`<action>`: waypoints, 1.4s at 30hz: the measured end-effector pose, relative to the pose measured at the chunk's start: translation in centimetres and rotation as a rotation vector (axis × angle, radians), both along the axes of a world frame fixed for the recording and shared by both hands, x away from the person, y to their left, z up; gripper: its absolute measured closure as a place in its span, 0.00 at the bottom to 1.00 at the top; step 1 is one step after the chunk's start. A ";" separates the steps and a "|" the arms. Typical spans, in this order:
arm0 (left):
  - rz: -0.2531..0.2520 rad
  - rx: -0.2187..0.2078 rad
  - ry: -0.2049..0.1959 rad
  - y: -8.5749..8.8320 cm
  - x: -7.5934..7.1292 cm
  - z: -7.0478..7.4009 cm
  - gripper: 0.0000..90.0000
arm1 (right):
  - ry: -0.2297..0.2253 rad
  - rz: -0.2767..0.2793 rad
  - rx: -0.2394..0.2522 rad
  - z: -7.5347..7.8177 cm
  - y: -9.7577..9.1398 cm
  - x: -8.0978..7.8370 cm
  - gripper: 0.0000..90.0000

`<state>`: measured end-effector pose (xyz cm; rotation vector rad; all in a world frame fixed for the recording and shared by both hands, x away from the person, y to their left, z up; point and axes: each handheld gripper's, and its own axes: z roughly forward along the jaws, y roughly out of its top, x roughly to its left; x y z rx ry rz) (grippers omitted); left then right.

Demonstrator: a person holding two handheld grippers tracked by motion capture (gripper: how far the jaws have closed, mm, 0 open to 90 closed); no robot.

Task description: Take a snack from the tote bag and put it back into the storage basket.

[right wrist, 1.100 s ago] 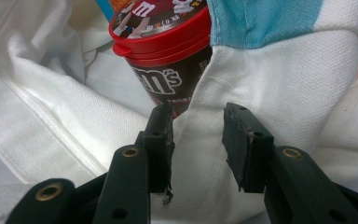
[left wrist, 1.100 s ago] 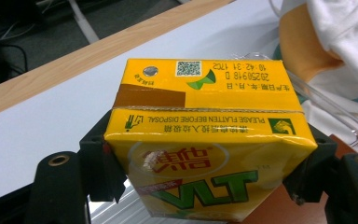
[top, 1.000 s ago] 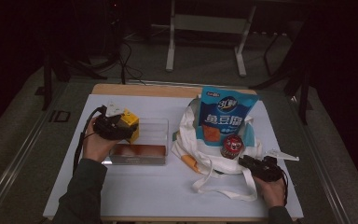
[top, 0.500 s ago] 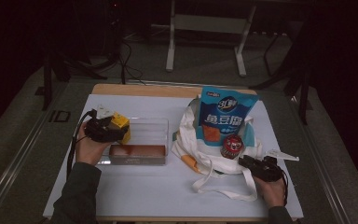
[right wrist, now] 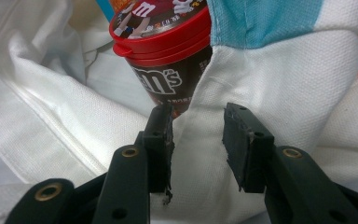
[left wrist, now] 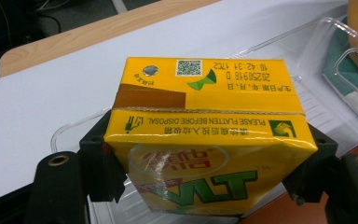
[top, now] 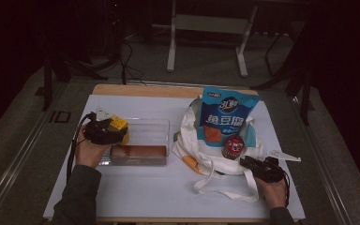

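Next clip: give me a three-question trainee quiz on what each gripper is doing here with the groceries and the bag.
1. True or false: the left gripper is shut on the yellow drink carton.
2. What does the carton hang over: A the clear plastic tray, B the white tote bag, C the blue snack pouch?
3. Fill in: the right gripper has a fold of the ____ between its jaws, beside the M&M's tub.

Key: 1 true. 2 A. 3 white tote bag; whether the pads press it cannot be told.
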<state>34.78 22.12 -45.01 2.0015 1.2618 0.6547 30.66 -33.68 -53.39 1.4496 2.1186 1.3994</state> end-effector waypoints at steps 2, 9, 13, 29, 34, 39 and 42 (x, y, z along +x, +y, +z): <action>0.006 -0.003 0.004 0.1 0.0 -0.2 0.31 | 0.000 0.000 -0.001 0.0 0.0 0.0 0.70; 0.018 -0.002 0.017 0.6 -0.2 -0.6 0.31 | -0.001 -0.001 0.001 0.0 0.0 0.0 0.70; 0.023 0.000 0.018 0.8 -0.3 -0.7 0.31 | 0.000 -0.001 0.001 0.0 0.0 0.0 0.69; 0.066 0.037 0.024 2.1 -0.7 -1.2 0.31 | 0.002 -0.003 0.005 0.0 0.0 0.0 0.69; 0.073 0.043 0.029 2.3 -0.9 -1.1 0.31 | 0.000 -0.003 0.005 0.0 0.0 0.0 0.69; 0.094 0.053 0.028 2.0 -1.2 -1.0 0.31 | 0.000 -0.003 0.005 0.0 0.0 0.0 0.69; 0.096 0.049 0.035 2.0 -1.4 -1.1 0.31 | 0.000 -0.003 0.005 0.0 0.0 0.0 0.69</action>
